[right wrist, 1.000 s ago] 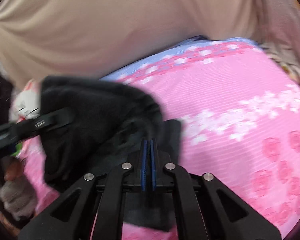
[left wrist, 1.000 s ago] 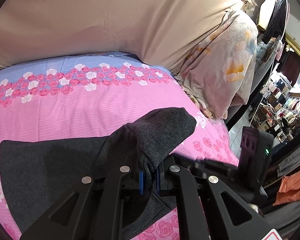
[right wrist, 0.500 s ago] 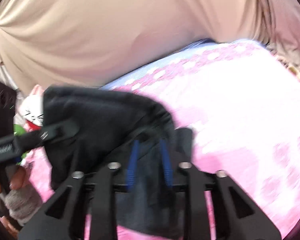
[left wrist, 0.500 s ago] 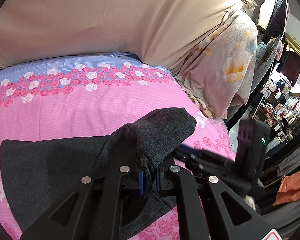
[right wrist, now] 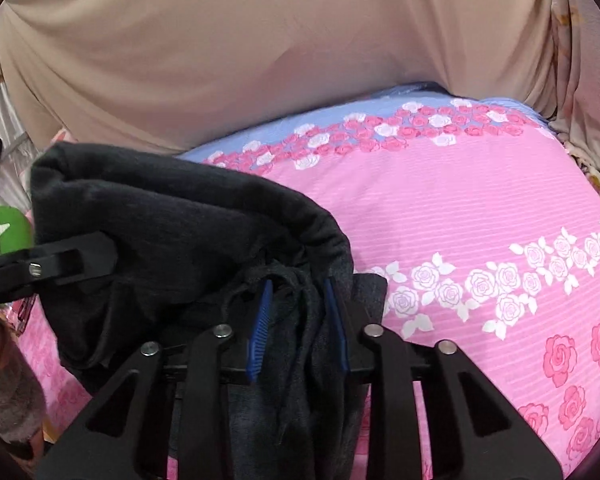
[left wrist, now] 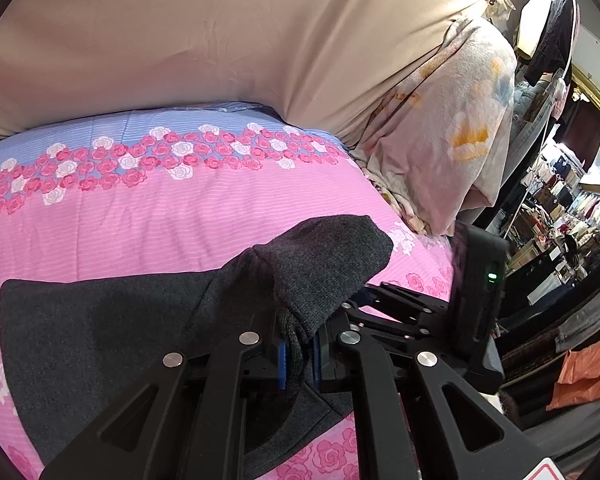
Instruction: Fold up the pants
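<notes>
Left tongs (left wrist: 299, 354) pinch a fold of the dark grey pants (left wrist: 100, 332) on the pink bedspread (left wrist: 160, 208) — right tongs (right wrist: 298, 316) spread apart, gripping nothing.

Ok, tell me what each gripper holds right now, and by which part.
The left gripper is shut on the dark grey pants, pinching a raised fold at their near edge. The right gripper is open; pants fabric lies between its fingers, unclamped.

Dark grey knit pants (left wrist: 112, 332): lying on pink rose-print bedsheet (left wrist: 172, 216); beige draped cloth (left wrist: 220, 40) behind; floral pale quilt (left wrist: 452, 136) to right.
</notes>
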The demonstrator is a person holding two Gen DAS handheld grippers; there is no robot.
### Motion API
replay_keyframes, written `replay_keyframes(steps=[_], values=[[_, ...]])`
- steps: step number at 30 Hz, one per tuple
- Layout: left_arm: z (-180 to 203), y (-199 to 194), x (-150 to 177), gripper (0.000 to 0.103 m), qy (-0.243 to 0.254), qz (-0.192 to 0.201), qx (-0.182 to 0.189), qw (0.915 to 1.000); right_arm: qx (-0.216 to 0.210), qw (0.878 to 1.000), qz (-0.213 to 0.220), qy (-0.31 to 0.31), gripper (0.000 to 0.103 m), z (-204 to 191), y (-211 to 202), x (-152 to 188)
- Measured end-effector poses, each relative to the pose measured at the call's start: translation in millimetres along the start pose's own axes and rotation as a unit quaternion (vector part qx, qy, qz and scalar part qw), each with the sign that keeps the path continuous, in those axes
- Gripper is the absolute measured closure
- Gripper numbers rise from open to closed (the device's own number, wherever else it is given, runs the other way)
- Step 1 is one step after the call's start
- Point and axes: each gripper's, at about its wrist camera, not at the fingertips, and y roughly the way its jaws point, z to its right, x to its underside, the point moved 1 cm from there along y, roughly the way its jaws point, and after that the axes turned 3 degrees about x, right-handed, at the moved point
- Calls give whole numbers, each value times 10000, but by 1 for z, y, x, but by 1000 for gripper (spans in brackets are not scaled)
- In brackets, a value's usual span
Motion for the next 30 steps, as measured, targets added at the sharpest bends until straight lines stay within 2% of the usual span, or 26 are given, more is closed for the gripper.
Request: replay_keyframes(steps=[2,3,6,8,9,10,12,14,15,16,18,19,20,21,22,23,24,25,27,30], values=[[0,1,0,97,1,-17,14,10000,-67,9996,-198,173,101,8,9,2],[0,1,0,97,12,-25,12,10000,-177,9994,-199,213,101,7,8,5],[2,2,0,97,49,-35,21,10000,-919,9949,-211,365,101,-7,-2,11],[3,3,0,97,45,-51,50,10000,-1681,9837,-376,525,102,-19,2,15],[3,5,0,97,44,-68,64,9999,-1819,9804,-485,574,101,-23,10,18],[4,7,1,97,44,-92,72,9999,-1752,9811,-594,573,99,-24,19,20],[7,13,3,96,37,-183,111,9998,-1305,9851,-842,733,97,-15,32,25],[11,20,10,95,100,-344,158,9992,-1636,9786,-638,1071,96,2,13,27],[13,25,16,93,153,-434,167,9988,-1605,9786,-443,1209,93,14,-3,28],[15,29,20,92,171,-502,186,9984,-1437,9804,-262,1320,90,26,-17,30],[19,45,36,87,208,-792,261,9963,-899,9838,95,1545,65,50,-44,37],[21,55,46,85,264,-967,266,9946,-550,9846,263,1641,64,61,-57,40],[21,60,53,78,287,-1066,260,9935,-211,9839,412,1729,64,73,-71,45],[22,69,66,71,327,-1242,245,9914,-118,9824,475,1802,64,80,-79,48],[24,71,74,69,391,-1258,221,9910,-120,9815,504,1844,64,83,-83,49],[29,64,82,62,560,-1109,204,9920,-161,9807,525,1877,64,84,-86,50],[33,58,85,54,672,-1072,260,9916,-205,9814,496,1841,63,81,-86,49],[34,49,89,51,701,-1040,410,9913,-257,9832,448,1752,63,75,-83,48],[29,25,93,32,541,-924,703,9918,-415,9859,365,1579,50,62,-81,46],[7,-15,93,31,284,-562,481,9969,-584,9902,210,1247,40,34,-61,42]])
